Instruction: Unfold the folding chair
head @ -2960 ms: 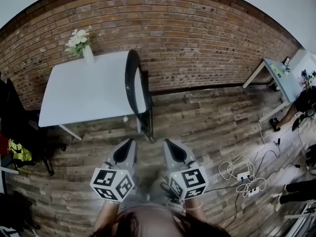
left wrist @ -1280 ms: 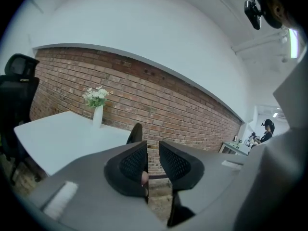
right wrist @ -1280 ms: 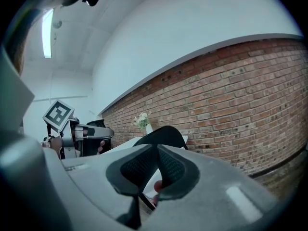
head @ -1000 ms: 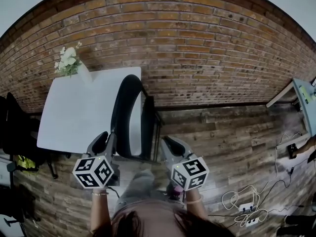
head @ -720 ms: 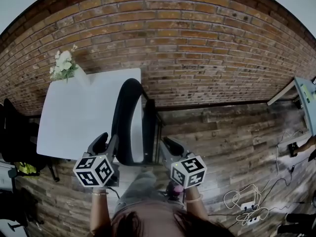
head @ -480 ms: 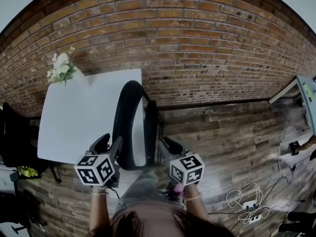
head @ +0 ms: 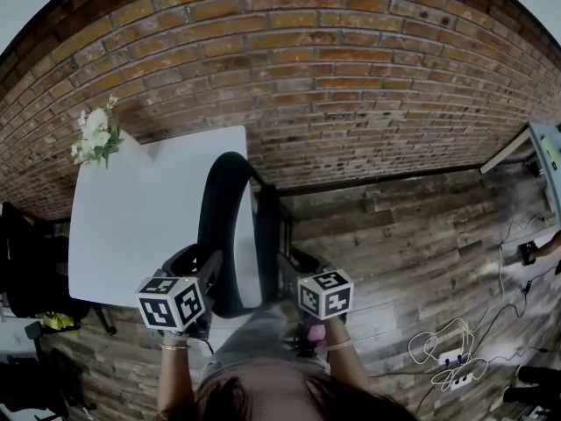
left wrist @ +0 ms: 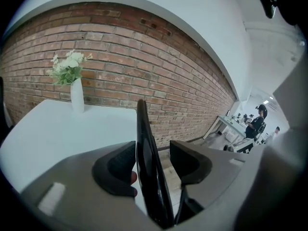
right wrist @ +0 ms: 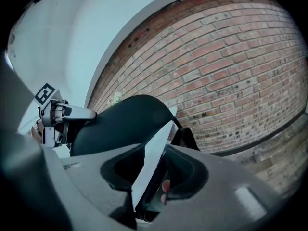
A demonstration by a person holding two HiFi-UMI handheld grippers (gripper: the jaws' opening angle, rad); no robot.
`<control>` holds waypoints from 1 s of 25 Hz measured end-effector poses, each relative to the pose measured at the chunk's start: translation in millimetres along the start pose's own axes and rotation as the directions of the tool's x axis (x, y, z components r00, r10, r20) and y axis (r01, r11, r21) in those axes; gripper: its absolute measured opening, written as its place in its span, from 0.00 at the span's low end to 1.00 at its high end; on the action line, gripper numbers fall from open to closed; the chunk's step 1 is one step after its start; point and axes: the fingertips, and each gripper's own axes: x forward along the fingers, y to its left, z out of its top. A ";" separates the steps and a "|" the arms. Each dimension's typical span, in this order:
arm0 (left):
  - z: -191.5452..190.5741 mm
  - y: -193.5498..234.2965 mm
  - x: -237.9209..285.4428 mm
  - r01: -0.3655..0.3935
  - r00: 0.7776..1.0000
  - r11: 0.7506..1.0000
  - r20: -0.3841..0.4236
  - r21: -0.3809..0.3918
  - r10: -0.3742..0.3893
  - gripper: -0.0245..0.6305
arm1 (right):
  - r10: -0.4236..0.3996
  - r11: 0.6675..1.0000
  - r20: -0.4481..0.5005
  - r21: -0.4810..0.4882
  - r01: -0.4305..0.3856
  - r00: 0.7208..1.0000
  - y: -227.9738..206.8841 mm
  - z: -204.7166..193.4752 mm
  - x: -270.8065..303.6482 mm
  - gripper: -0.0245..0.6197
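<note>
One table (head: pixel 131 226), bearing vase (left wrist: pixel 77 96), beside folding chair (head: pixel 210 226).

head camera looks steeply down over the folding chair (head: pixel 215 226), brick wall (head: pixel 351 86) ahead. left gripper view sits tight on the chair's edge, facing the wall and white table (head: pixel 140 209). right gripper view is just as close on the other side. all three share chair and wall.

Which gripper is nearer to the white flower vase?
Left. The left gripper straddles the black folding chair on the vase's side, the right gripper beyond; both jaw pairs have just been opening.
</note>
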 end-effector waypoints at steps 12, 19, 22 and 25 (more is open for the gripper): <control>-9.5 3.4 27.2 0.027 0.992 0.999 -0.122 0.023 -0.024 0.38 | 0.045 0.995 -0.122 0.098 -0.033 0.992 -27.4 -38.0 52.3 0.26; -12.2 2.6 39.3 0.051 0.983 0.998 -0.176 0.029 -0.045 0.37 | 0.084 0.987 -0.159 0.147 -0.061 0.984 -35.0 -49.8 76.8 0.30; -12.8 -1.2 43.5 0.075 0.978 0.997 -0.194 0.006 -0.073 0.37 | 0.116 0.980 -0.173 0.180 -0.085 0.978 -36.0 -55.8 87.2 0.31; -15.4 -5.0 46.5 0.089 0.973 0.996 -0.215 0.003 -0.087 0.37 | 0.144 0.972 -0.202 0.213 -0.100 0.969 -37.2 -69.0 97.3 0.31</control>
